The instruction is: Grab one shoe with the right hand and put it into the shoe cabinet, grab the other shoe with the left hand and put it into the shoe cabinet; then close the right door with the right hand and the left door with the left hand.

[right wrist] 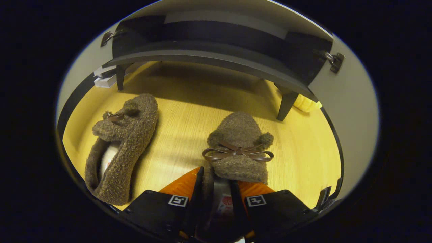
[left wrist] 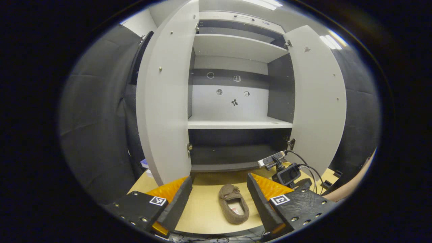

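fuzzy brown shoe [right wrist: 238, 148] between right tongs [right wrist: 216, 192]

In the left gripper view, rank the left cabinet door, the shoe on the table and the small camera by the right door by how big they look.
1. Left cabinet door, by far the largest.
2. and 3. Shoe and small camera look roughly alike; the shoe lies nearer the lens, so I won't rank them.

Gripper bodies, both views.
Left gripper [left wrist: 219, 199] and right gripper [right wrist: 216, 199]: black screw-studded housings, square black-and-white tags, ribbed finger faces, lower frame.
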Demonstrator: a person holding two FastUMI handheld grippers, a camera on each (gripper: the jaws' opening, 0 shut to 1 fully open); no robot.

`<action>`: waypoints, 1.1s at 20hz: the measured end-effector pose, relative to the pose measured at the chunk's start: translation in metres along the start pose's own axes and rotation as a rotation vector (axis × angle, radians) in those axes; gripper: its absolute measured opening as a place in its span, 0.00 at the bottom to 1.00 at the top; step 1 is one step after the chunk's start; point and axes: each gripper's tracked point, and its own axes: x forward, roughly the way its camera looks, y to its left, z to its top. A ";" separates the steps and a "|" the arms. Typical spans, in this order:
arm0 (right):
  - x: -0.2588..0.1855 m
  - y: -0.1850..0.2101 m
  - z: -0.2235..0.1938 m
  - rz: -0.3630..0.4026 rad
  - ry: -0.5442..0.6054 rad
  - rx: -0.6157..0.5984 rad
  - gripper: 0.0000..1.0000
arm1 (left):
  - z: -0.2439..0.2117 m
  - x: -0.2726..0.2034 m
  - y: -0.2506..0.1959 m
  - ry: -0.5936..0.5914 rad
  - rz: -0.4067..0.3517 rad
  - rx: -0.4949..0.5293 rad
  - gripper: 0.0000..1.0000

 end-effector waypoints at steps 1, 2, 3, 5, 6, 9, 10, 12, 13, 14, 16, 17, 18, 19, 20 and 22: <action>-0.001 -0.002 -0.001 0.007 0.019 -0.015 0.48 | 0.000 -0.001 0.000 -0.001 0.001 0.011 0.95; -0.001 -0.005 0.001 -0.009 0.029 -0.042 0.48 | -0.001 -0.001 -0.001 -0.001 0.000 0.020 0.95; 0.000 -0.005 0.001 -0.019 0.029 -0.046 0.49 | 0.000 -0.002 -0.004 -0.004 -0.005 0.024 0.95; -0.003 -0.005 -0.001 -0.033 0.033 -0.024 0.31 | -0.004 -0.001 -0.011 -0.004 -0.024 0.010 0.98; -0.005 -0.005 0.001 -0.031 0.025 -0.017 0.23 | -0.005 -0.002 -0.013 -0.004 -0.028 0.003 0.96; -0.008 -0.006 -0.006 -0.004 0.046 -0.043 0.05 | -0.004 -0.006 -0.019 -0.010 -0.032 -0.008 0.95; -0.013 -0.007 -0.006 -0.003 0.042 -0.055 0.02 | -0.006 -0.007 -0.020 -0.009 -0.034 -0.012 0.95; -0.019 -0.010 -0.007 -0.003 0.012 -0.084 0.02 | -0.010 -0.010 -0.023 0.003 -0.039 -0.021 0.95; -0.027 -0.010 -0.009 0.011 0.006 -0.083 0.02 | -0.012 -0.011 -0.022 0.008 -0.037 -0.021 0.95; -0.035 -0.010 -0.010 0.034 0.002 -0.063 0.02 | -0.013 -0.013 -0.022 0.011 -0.033 -0.019 0.95; -0.053 -0.011 -0.019 0.057 -0.009 -0.013 0.02 | -0.013 -0.015 -0.019 0.012 -0.025 -0.014 0.95; -0.064 -0.014 -0.027 0.066 -0.012 -0.009 0.02 | -0.013 -0.015 -0.018 0.012 -0.020 -0.010 0.95; -0.076 -0.015 -0.033 0.080 -0.019 0.000 0.02 | -0.013 -0.016 -0.017 0.012 -0.016 -0.006 0.95; -0.088 -0.015 -0.040 0.098 -0.027 0.013 0.00 | -0.011 -0.016 -0.017 0.009 -0.014 -0.003 0.95; -0.099 -0.015 -0.043 0.116 -0.028 0.025 0.02 | -0.010 -0.016 -0.016 0.003 -0.012 0.000 0.95; -0.119 -0.020 -0.044 0.120 -0.051 0.037 0.02 | -0.009 -0.014 -0.017 -0.003 -0.013 0.005 0.95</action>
